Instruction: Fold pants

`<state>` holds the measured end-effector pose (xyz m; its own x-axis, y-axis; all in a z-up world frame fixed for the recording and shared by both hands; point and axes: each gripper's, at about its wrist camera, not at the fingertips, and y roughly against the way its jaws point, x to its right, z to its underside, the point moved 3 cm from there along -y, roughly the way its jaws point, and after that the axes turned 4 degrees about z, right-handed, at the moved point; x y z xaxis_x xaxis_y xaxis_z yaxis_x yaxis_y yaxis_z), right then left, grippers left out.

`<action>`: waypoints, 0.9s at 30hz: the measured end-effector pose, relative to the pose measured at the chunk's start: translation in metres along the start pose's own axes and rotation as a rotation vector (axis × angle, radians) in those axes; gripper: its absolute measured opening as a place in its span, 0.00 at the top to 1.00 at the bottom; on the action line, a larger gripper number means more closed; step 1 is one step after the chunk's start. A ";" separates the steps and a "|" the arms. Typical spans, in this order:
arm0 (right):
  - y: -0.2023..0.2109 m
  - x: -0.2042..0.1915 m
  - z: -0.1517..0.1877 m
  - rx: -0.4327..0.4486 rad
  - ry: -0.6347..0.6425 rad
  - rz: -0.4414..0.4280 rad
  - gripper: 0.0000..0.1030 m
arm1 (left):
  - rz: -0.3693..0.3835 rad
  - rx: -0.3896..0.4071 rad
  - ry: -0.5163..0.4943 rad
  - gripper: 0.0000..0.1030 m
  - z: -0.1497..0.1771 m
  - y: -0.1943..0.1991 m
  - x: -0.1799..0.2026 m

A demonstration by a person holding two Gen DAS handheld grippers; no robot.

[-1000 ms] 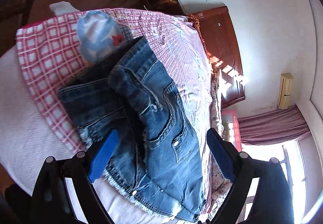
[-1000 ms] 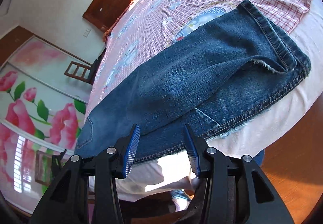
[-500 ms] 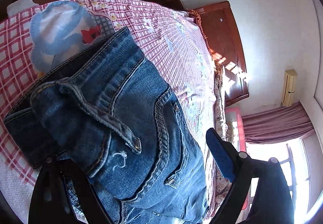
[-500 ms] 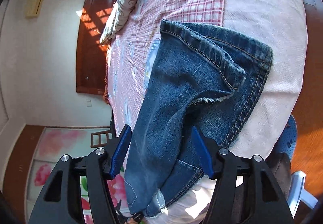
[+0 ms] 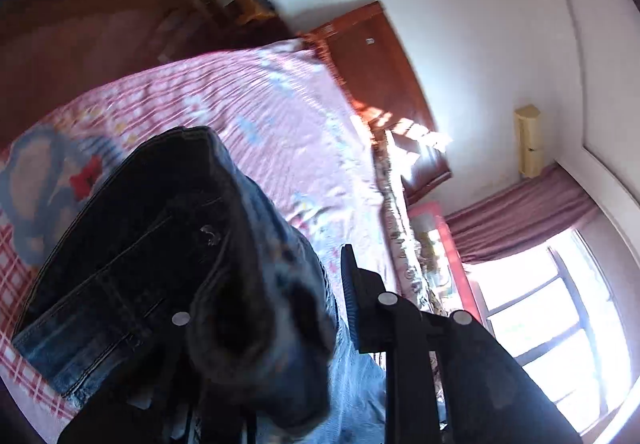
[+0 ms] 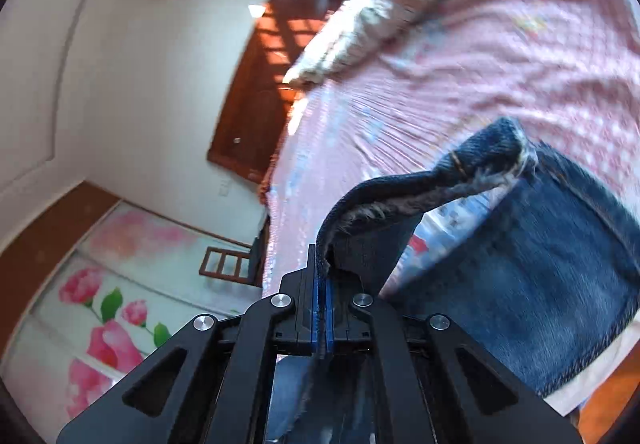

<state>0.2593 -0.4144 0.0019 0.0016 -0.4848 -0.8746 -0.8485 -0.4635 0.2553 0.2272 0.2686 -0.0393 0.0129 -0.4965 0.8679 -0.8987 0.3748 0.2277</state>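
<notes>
The blue denim jeans [image 5: 160,244] lie on a bed with a pink checked cover [image 5: 260,104]. My left gripper [image 5: 264,284] is closing on a thick bunch of the waistband end, which fills the gap between its fingers and hides the left one. That end hangs lifted off the bed. In the right wrist view, the frayed edge of the jeans [image 6: 540,284] runs up from the bed cover [image 6: 480,64] into my right gripper [image 6: 322,272]. Its blue pads are closing flat on this edge, which hangs lifted in an arch.
A dark wooden headboard [image 5: 380,76] and patterned pillows [image 6: 360,24] stand at the bed's far end. A bright window [image 5: 560,304] with a curtain is on the right. A wooden chair [image 6: 228,264] stands by a flowered wall panel [image 6: 112,304]. Orange floor [image 6: 608,396] shows past the bed's edge.
Both grippers were open over the flat jeans. Now each has closed on denim and risen, pulling its end of the jeans off the bed. Both views have tilted and blurred.
</notes>
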 end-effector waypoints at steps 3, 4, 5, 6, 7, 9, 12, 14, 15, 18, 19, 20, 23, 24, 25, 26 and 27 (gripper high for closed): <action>0.026 0.019 0.010 -0.019 0.015 0.058 0.99 | -0.039 -0.016 -0.068 0.82 0.012 0.015 -0.007; 0.026 0.040 0.015 -0.046 0.018 0.150 0.99 | -0.103 -0.044 -0.066 0.82 0.018 0.020 -0.023; 0.023 0.063 0.023 -0.093 0.018 0.227 0.99 | -0.172 -0.074 -0.042 0.83 0.023 0.024 -0.044; 0.019 0.088 0.033 -0.142 -0.007 0.279 0.99 | -0.228 -0.089 -0.006 0.83 0.029 0.030 -0.066; 0.017 0.110 0.045 -0.187 -0.032 0.343 0.99 | -0.280 -0.095 0.033 0.81 0.034 0.035 -0.085; 0.019 0.133 0.061 -0.196 -0.068 0.350 0.99 | -0.292 -0.067 0.071 0.88 0.038 0.044 -0.102; 0.022 0.132 0.063 -0.174 -0.091 0.350 0.99 | -0.315 -0.069 0.038 0.88 0.035 0.038 -0.093; 0.020 0.130 0.059 -0.195 -0.078 0.360 0.99 | -0.311 -0.066 0.056 0.87 0.030 0.035 -0.089; 0.021 0.131 0.061 -0.202 -0.079 0.357 0.99 | -0.305 -0.062 0.066 0.87 0.027 0.034 -0.087; 0.020 0.125 0.059 -0.212 -0.049 0.372 0.99 | -0.333 -0.087 0.053 0.87 0.021 0.029 -0.087; 0.019 0.125 0.061 -0.211 -0.050 0.375 0.99 | -0.347 -0.097 0.041 0.87 0.020 0.026 -0.089; 0.018 0.126 0.060 -0.210 -0.058 0.374 0.99 | -0.362 -0.104 0.032 0.87 0.019 0.024 -0.091; 0.021 0.126 0.063 -0.215 -0.043 0.387 0.99 | -0.382 -0.075 0.007 0.87 0.007 0.026 -0.089; 0.019 0.123 0.063 -0.222 -0.029 0.397 0.99 | -0.387 -0.064 0.009 0.87 0.002 0.027 -0.090; 0.016 0.120 0.063 -0.229 -0.021 0.403 0.99 | -0.382 -0.054 0.011 0.87 -0.005 0.028 -0.091; 0.015 0.118 0.064 -0.236 -0.016 0.402 0.99 | -0.390 -0.042 0.009 0.87 -0.011 0.029 -0.093; 0.014 0.117 0.065 -0.240 -0.009 0.399 0.99 | -0.394 -0.035 0.006 0.87 -0.016 0.030 -0.095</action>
<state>0.2134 -0.4295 -0.1238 -0.3055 -0.6542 -0.6919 -0.6356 -0.4010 0.6597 0.2061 0.3393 -0.1077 0.3566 -0.6029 0.7137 -0.8088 0.1830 0.5588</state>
